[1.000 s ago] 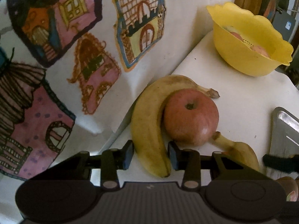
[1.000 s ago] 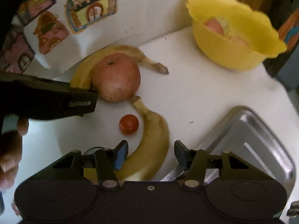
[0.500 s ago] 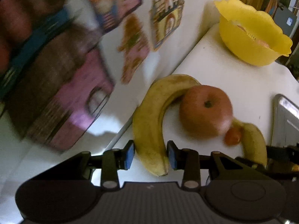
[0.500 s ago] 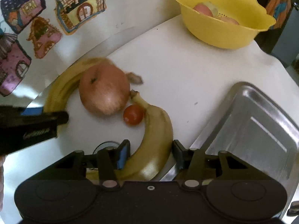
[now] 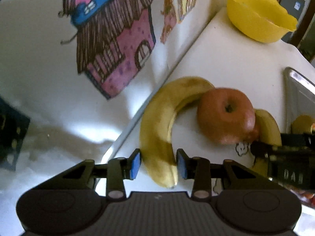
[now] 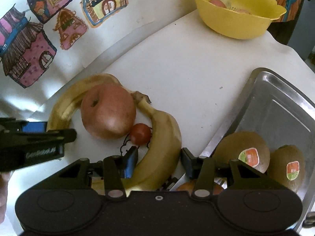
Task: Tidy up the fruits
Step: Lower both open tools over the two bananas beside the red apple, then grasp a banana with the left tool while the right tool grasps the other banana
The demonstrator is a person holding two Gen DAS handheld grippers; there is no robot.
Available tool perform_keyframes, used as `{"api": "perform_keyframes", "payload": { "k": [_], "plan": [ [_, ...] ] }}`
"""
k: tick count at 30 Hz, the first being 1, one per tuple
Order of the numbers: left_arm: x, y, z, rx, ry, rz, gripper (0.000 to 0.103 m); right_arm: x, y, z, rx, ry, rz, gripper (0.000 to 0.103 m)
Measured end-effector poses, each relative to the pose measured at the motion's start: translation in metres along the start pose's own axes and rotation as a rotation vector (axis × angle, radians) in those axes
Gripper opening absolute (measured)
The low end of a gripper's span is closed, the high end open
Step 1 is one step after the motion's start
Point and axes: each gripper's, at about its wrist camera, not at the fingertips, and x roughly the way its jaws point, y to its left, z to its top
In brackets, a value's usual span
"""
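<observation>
Two bananas curve around a red apple [image 5: 226,116] [image 6: 108,112] on the white table. My left gripper [image 5: 158,164] is open with its fingers on either side of the left banana [image 5: 159,129] near its tip; this banana also shows in the right wrist view [image 6: 65,102]. My right gripper [image 6: 158,162] is open around the lower part of the right banana [image 6: 163,143], which also shows in the left wrist view [image 5: 267,125]. A small tomato [image 6: 140,133] lies between the apple and the right banana.
A yellow bowl [image 6: 236,13] [image 5: 256,17] with fruit inside stands at the far right of the table. A steel tray [image 6: 275,114] [image 5: 299,90] at the right holds two stickered kiwis [image 6: 242,153]. A wall with house drawings [image 5: 110,45] runs along the left edge.
Both grippers have shifted left and pulled back a little along the bananas, which stay between the fingers. The kiwis on the tray have come into the right wrist view. The fruit has not moved.
</observation>
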Motion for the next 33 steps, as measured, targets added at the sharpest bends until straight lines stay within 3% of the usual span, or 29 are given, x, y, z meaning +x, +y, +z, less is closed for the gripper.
{"api": "perform_keyframes", "payload": {
  "k": [1, 7, 10, 13, 27, 33],
  "plan": [
    [0.004, -0.001, 0.005, 0.001, 0.001, 0.001, 0.054, -0.002, 0.001, -0.002, 0.002, -0.004, -0.004, 0.051],
    [0.006, -0.007, 0.016, 0.005, -0.038, 0.014, 0.054, 0.0, 0.001, -0.009, 0.001, -0.039, -0.018, 0.048],
    [0.006, -0.012, 0.007, 0.02, -0.052, 0.051, 0.041, -0.002, -0.002, -0.013, 0.03, -0.044, -0.019, 0.047],
    [0.006, -0.013, 0.002, 0.023, -0.058, 0.054, 0.038, -0.005, 0.001, -0.014, 0.031, -0.039, -0.025, 0.046],
    [-0.012, 0.005, -0.037, 0.017, 0.057, 0.048, 0.039, -0.025, 0.025, -0.035, -0.029, -0.026, -0.009, 0.044],
    [-0.002, -0.002, -0.02, 0.054, 0.056, 0.047, 0.048, -0.017, 0.029, -0.032, -0.081, -0.003, -0.025, 0.05]
  ]
}}
